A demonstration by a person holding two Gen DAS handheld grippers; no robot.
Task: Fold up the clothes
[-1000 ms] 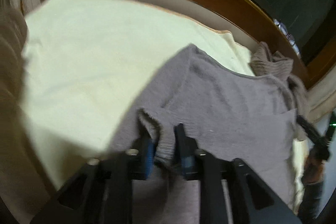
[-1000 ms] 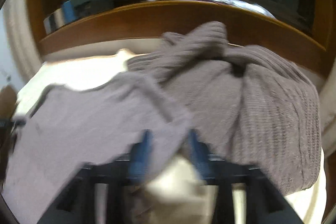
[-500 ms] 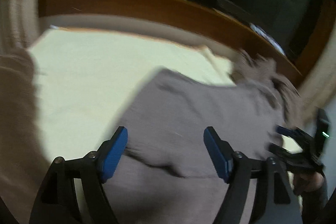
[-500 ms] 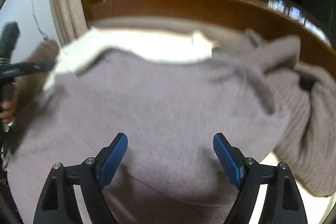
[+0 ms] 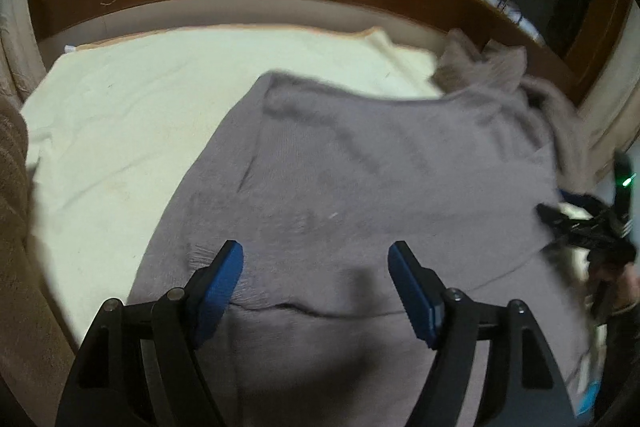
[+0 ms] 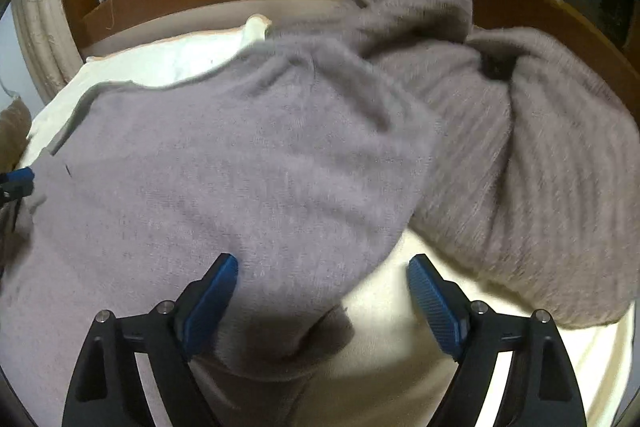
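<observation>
Lying flat on a cream sheet (image 5: 132,115), the mauve sweater (image 5: 360,179) is spreading beneath both tools. In the left wrist view the left hand-held gripper (image 5: 315,267) is hovering with its blue pads wide apart, nothing between them but fabric below. Only the right wrist view is showing the ribbed knit heap (image 6: 540,163) bunched at the sweater's far side; there the right hand-held gripper (image 6: 322,279) is standing apart too, possibly grazing the folded edge, though blur hides contact.

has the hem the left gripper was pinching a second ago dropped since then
Yes. Released from the left gripper, the grey sweater now lies flat on the cream sheet.
</observation>
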